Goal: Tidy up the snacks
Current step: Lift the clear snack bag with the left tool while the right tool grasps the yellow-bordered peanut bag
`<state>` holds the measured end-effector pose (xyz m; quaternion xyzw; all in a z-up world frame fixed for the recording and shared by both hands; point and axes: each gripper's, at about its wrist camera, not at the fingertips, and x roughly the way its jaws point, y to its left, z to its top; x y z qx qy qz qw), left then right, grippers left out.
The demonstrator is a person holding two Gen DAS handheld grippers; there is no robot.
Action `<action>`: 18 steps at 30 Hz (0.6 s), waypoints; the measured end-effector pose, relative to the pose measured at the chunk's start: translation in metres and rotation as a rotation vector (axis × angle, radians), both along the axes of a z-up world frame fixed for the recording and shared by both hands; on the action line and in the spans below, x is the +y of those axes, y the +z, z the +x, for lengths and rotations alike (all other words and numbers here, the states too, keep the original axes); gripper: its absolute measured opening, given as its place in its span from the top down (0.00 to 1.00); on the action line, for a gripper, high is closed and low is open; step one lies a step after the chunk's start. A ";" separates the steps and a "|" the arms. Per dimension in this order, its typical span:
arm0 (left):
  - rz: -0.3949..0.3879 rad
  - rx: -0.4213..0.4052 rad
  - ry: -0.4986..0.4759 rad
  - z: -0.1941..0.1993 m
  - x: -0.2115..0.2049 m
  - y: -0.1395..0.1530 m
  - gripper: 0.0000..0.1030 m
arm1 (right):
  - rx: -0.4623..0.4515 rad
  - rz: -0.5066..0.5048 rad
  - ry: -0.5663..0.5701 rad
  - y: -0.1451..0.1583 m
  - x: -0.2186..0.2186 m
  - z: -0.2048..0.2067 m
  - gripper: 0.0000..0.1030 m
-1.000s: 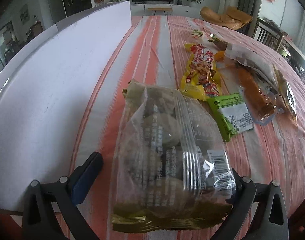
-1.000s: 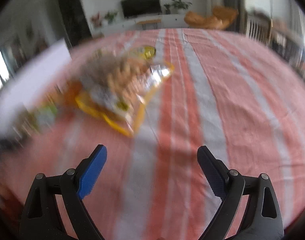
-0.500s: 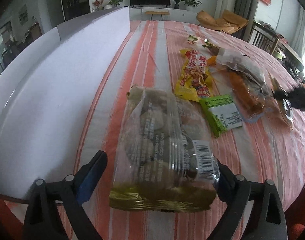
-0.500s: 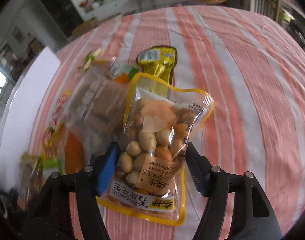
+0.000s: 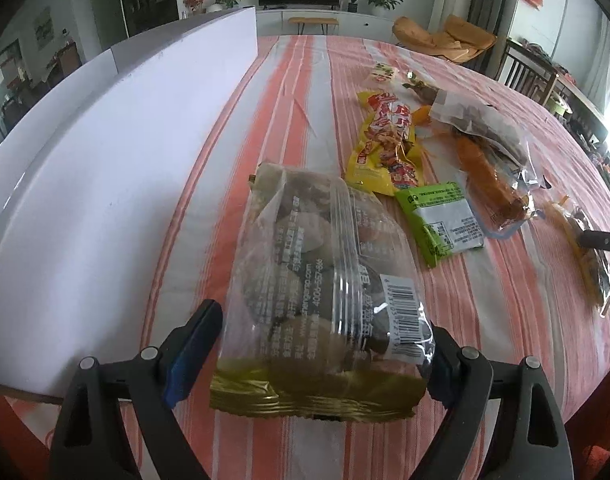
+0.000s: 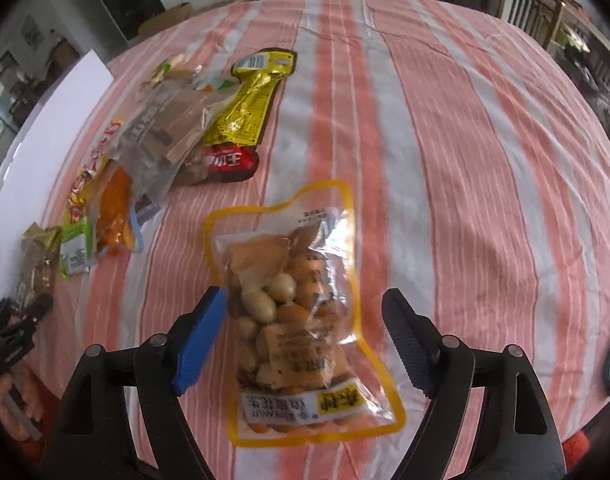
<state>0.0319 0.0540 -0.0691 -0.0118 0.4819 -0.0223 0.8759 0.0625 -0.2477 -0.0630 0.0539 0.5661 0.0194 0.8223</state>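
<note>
A clear bag of round brown snacks with a gold bottom seam lies on the striped tablecloth. It sits between the fingers of my left gripper, whose jaws are closing; the right pad touches the bag and the left pad is at its edge. A yellow-rimmed peanut bag lies flat between the fingers of my right gripper, whose jaws are opening, with both pads off the bag. A dark finger tip of the right gripper shows at the right edge of the left wrist view.
A tall white board runs along the left. A pile holds a yellow-red pack, a green packet, an orange sausage pack, a brown-filled clear bag and a gold pack. A hand is at lower left.
My right gripper swung over to the peanut bag, closed on it, then spread its jaws again; the bag now lies apart from the pile. My left jaws narrowed around the clear bag.
</note>
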 end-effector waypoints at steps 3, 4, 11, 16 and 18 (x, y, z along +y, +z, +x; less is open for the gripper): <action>0.010 0.004 -0.003 -0.002 -0.001 -0.001 0.14 | 0.000 -0.069 0.058 0.001 0.020 0.003 0.20; 0.015 0.006 -0.004 -0.002 -0.001 -0.002 0.14 | -0.005 -0.102 0.084 0.001 0.027 0.003 0.20; 0.008 0.018 -0.008 -0.001 0.001 -0.005 0.14 | 0.012 -0.187 0.143 -0.010 0.041 -0.002 0.16; 0.022 0.020 -0.015 -0.001 0.000 -0.005 0.14 | 0.028 -0.124 0.120 -0.013 0.031 0.000 0.14; 0.009 0.008 -0.033 -0.002 -0.001 -0.003 0.30 | 0.028 -0.122 0.127 -0.012 0.030 0.000 0.14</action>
